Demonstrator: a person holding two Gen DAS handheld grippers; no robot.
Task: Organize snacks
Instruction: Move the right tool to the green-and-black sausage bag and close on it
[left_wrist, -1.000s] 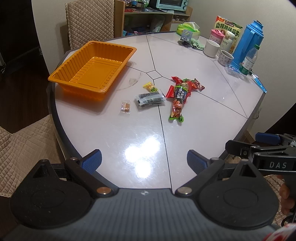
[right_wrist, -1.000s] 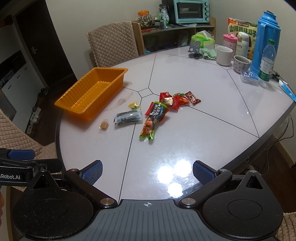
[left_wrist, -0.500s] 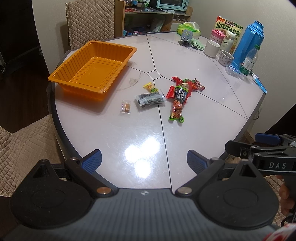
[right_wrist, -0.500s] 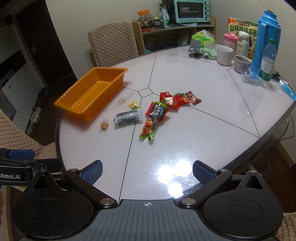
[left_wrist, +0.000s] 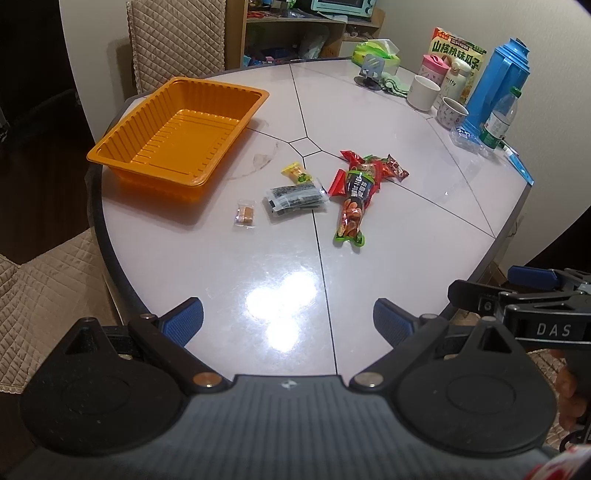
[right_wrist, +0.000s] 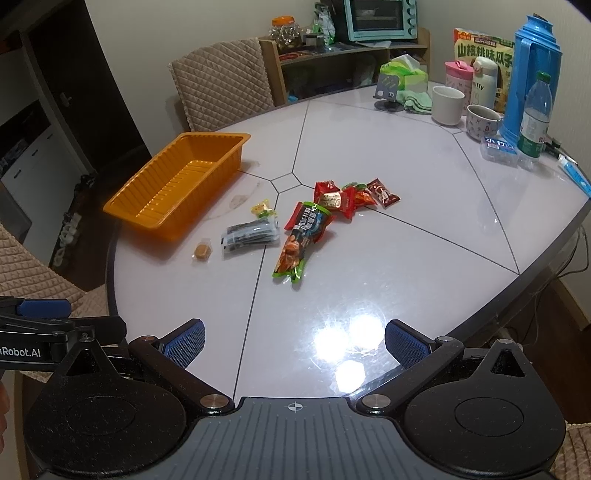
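We get 2 wrist views from the near table edge, both facing fwd across it, sharing the snack pile & orange tray.

Orange ribbed tray, red and green snack packets, blue flask, perhaps beige quilted chairs.

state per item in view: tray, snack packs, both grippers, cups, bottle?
orange tray: empty, upright on the table
long green-ended snack pack: flat on the table, outside the tray
black-and-clear packet: flat, untouched
small clear-wrapped candy: lying alone near the tray
red wrappers: loose pile, overlapping
left gripper: open, holding nothing
right gripper: open, holding nothing
white cup: upright
water bottle: upright, capped
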